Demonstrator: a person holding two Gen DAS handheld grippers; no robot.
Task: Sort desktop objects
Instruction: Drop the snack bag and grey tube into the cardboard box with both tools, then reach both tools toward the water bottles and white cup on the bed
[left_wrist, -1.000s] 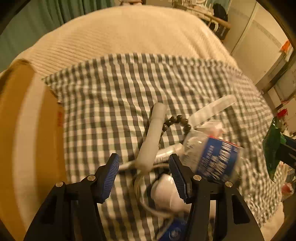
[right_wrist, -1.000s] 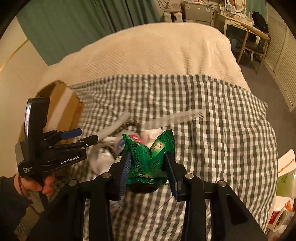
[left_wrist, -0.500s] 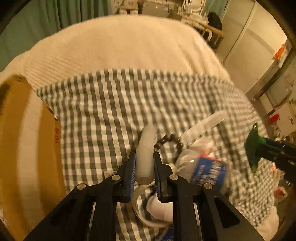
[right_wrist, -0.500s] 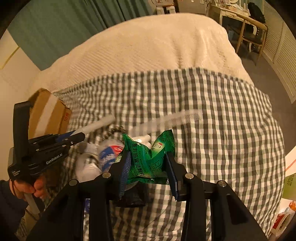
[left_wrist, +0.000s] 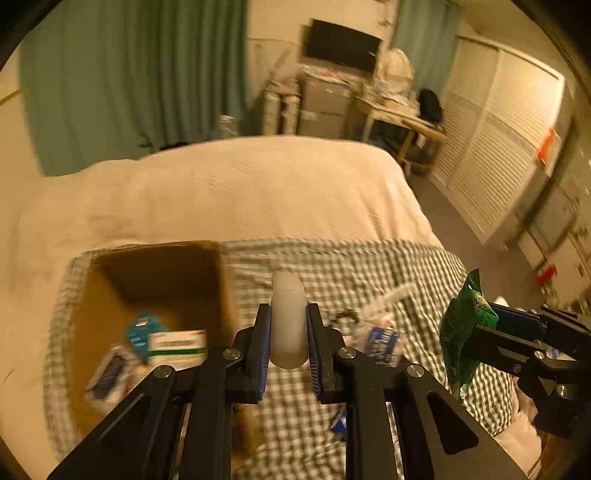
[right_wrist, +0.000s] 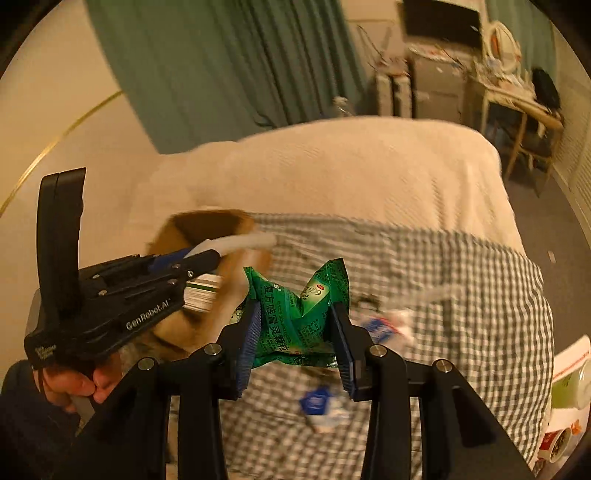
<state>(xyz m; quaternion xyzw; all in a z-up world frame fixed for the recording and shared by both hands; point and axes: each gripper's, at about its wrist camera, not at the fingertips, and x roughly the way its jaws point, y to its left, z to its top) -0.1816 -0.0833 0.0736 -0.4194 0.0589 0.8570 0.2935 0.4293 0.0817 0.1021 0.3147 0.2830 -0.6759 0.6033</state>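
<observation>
A: Left wrist: left gripper (left_wrist: 288, 339) clamps the white tube (left_wrist: 288, 319) low on its near end, long axis pointing away, raised beside the cardboard box (left_wrist: 110, 295). End grip could pivot and slip.

B: Right wrist: right gripper (right_wrist: 294, 334) pinches the green sachet (right_wrist: 295, 314), crumpled, above the checked cloth (right_wrist: 461, 295). Foil could slide out.

White tube (left_wrist: 288, 325) and crumpled green packet (right_wrist: 295, 317), both claw-held aloft.

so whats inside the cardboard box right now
Inside the cardboard box: a white-and-green carton, a teal packet, a dark blue pack. The gripper covers its near corner.
</observation>
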